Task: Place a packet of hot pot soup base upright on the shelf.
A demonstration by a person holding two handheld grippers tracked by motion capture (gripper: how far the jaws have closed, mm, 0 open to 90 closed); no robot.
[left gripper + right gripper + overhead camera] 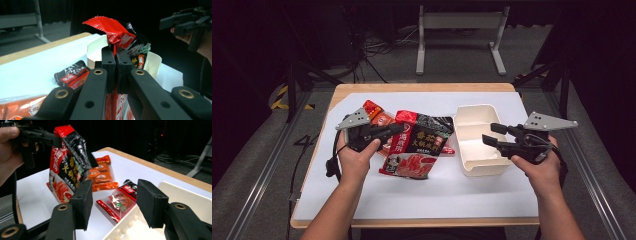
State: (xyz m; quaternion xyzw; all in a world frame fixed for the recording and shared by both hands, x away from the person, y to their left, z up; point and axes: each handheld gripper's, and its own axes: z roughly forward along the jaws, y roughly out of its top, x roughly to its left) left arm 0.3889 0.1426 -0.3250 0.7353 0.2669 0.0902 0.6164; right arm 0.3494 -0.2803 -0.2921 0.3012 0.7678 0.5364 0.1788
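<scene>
While the left gripper (396, 131) pinches the sauce pouch (417, 145) aloft mid-table, the right gripper (492, 135) waits wide, empty; box (472, 120) unfilled, other packets (102, 173) remaining.

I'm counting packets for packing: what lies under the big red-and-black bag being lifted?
Beneath the big bag, pinched by the left gripper, lie an orange packet and a small clear packet. Anything further under it is covered.

Red-and-black snack bag (419, 145), lifted by its top edge.
Hanging upright above the white sheet, crinkled seam pinched, just left of the cream box.
</scene>
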